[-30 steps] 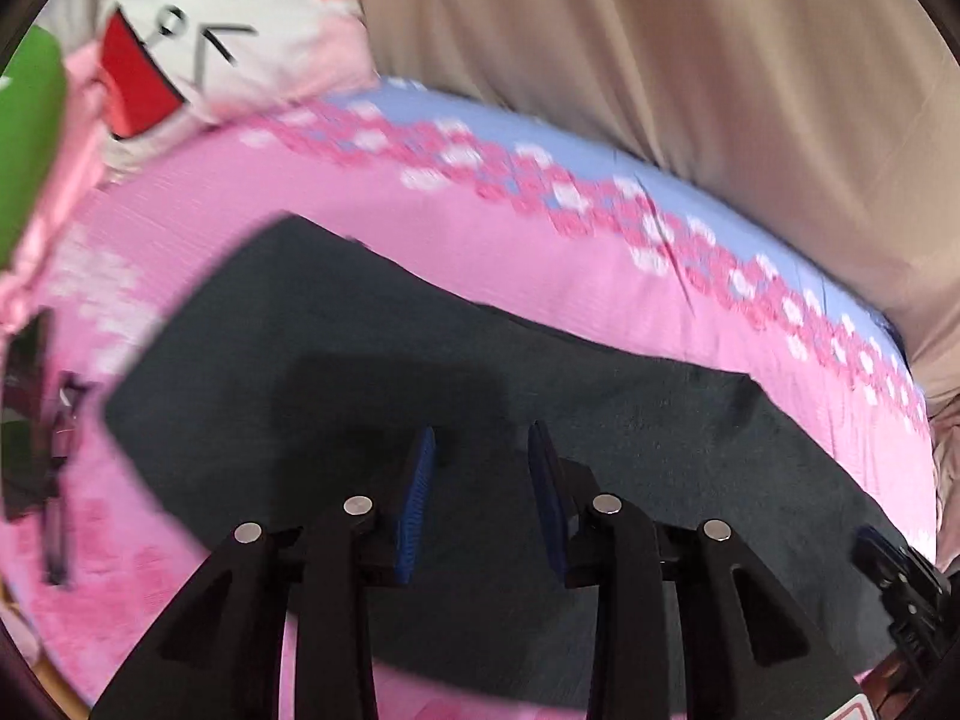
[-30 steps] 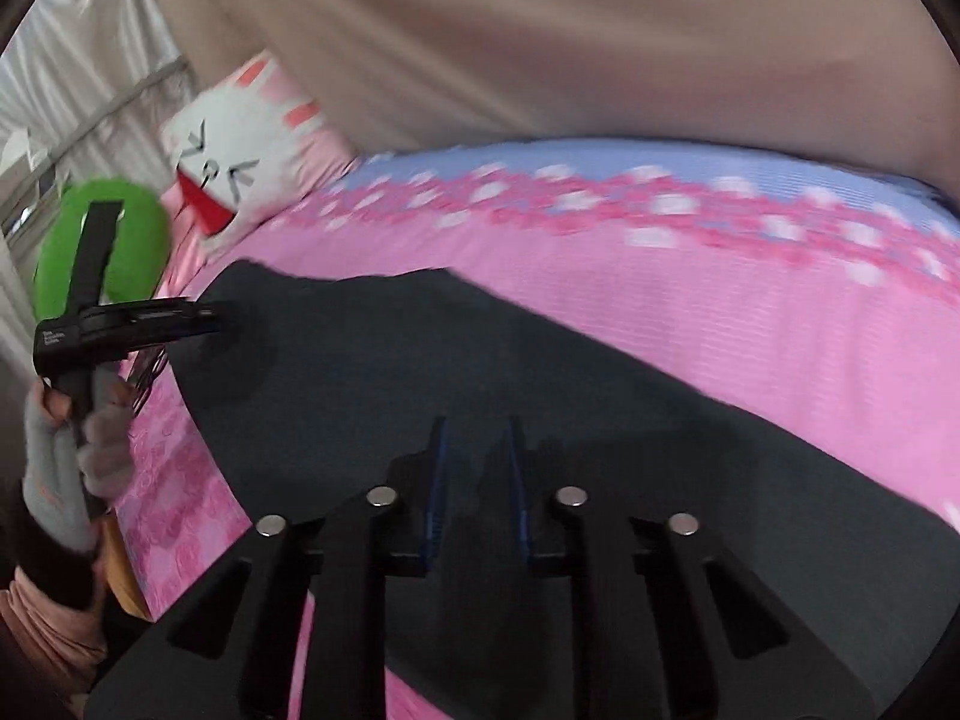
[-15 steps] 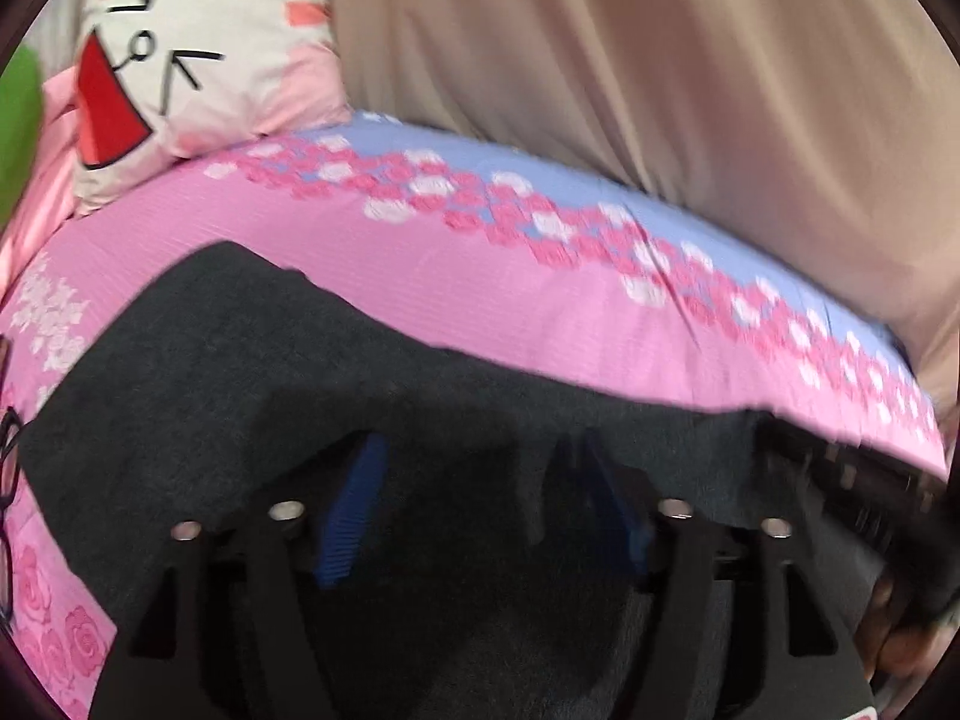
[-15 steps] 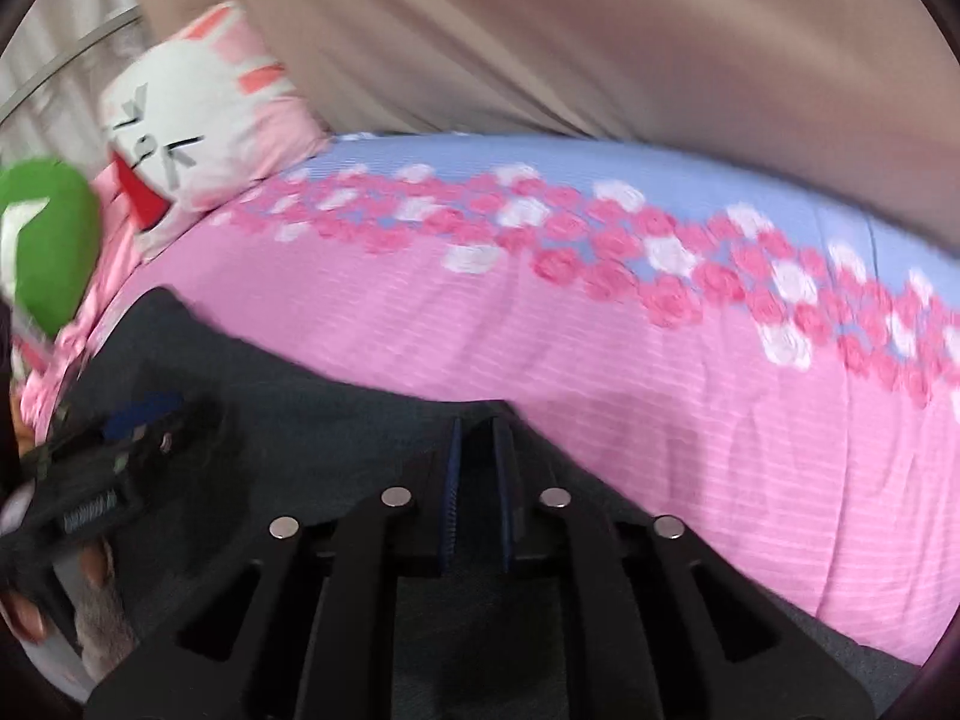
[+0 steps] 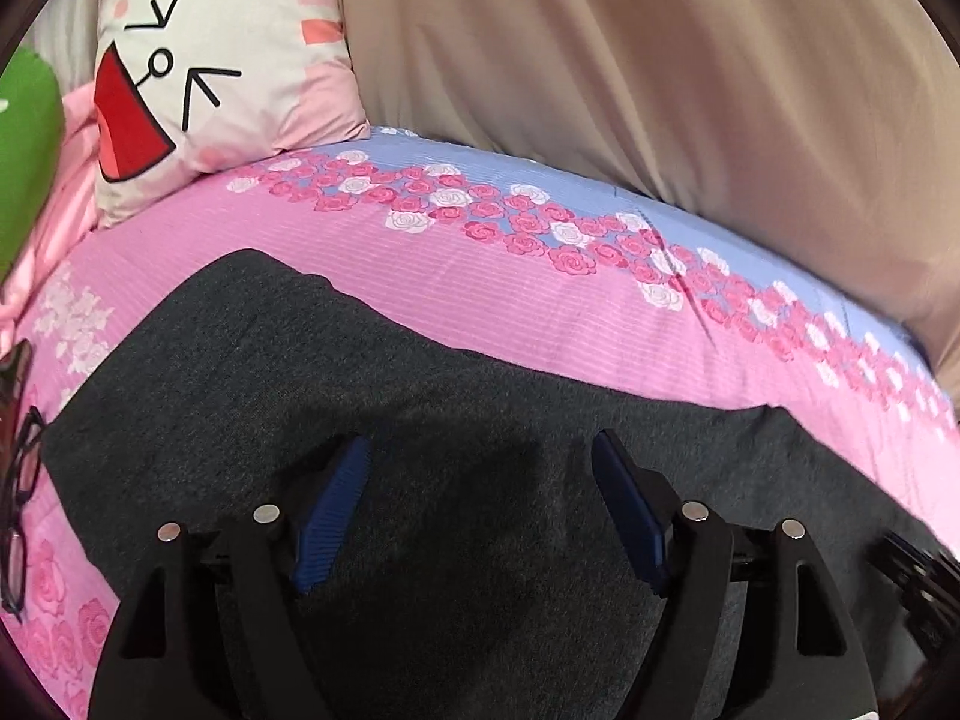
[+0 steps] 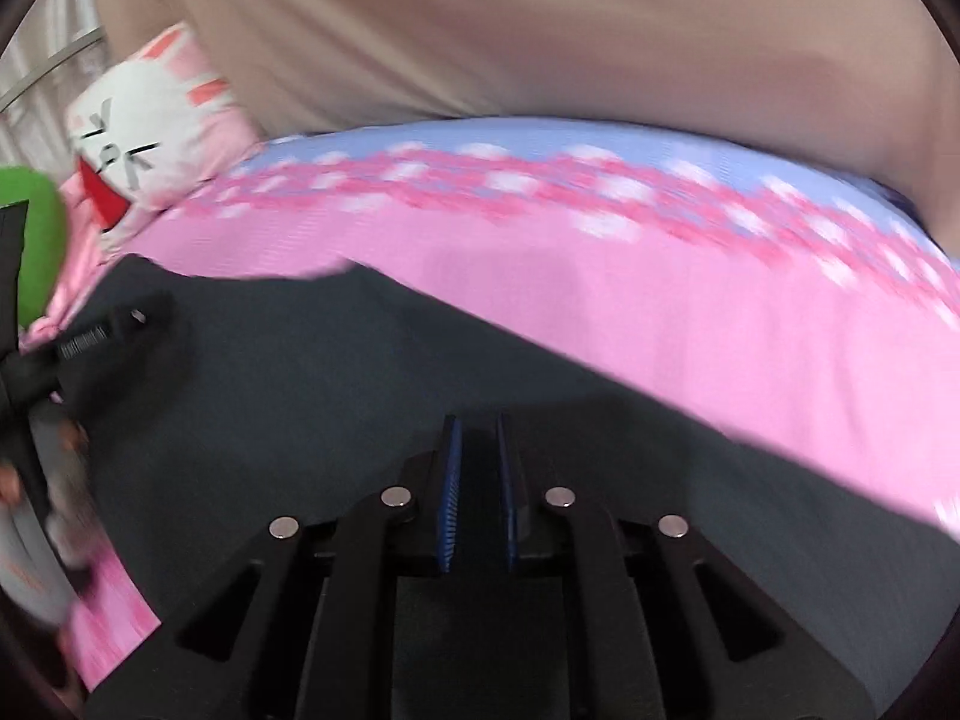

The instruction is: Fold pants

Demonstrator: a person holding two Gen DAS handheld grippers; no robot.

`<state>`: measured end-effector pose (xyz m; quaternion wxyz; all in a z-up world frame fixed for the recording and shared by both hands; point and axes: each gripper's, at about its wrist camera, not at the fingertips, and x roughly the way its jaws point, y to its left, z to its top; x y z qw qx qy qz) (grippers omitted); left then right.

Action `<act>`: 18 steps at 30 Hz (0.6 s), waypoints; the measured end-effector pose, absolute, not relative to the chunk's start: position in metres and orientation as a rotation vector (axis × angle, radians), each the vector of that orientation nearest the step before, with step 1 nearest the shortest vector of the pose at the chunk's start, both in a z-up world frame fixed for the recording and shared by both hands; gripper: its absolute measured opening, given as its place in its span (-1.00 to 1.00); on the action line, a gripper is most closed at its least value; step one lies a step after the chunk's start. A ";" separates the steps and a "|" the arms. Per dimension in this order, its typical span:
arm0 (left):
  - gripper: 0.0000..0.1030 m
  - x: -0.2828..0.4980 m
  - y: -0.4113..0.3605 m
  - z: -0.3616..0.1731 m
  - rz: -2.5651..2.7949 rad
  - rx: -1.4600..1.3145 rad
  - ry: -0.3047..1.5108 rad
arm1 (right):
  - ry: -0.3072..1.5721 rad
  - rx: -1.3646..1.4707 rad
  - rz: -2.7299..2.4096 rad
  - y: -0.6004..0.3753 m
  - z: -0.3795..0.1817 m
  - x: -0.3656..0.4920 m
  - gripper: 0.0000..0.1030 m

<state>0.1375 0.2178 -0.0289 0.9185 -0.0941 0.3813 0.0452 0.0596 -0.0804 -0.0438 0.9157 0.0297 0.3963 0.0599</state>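
Mid-fold: your left gripper point(image 5: 480, 516) stands wide over the dark grey knit pants point(image 5: 420, 420) (nothing gripped); right gripper point(image 6: 478, 495) nearly closed, grip unclear; next, pinch an edge

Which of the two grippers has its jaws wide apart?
The left gripper: its blue pads stand far apart over the pants. The right gripper's pads nearly meet.

left tool point(image 5: 480, 480): jaws spread wide | pants point(image 5: 480, 396): released

Pants point(image 5: 456, 420) flat on bed point(image 5: 540, 300), pillow point(image 5: 228, 78) behind at left
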 end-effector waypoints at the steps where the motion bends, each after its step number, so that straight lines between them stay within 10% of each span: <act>1: 0.43 0.136 0.216 -0.029 0.101 -0.180 0.786 | 0.812 0.080 0.101 -0.093 -0.044 0.048 -0.78; 18: 0.64 0.076 0.185 -0.030 0.148 -0.051 0.757 | 0.623 0.466 -0.592 -0.432 -0.037 -0.197 -0.67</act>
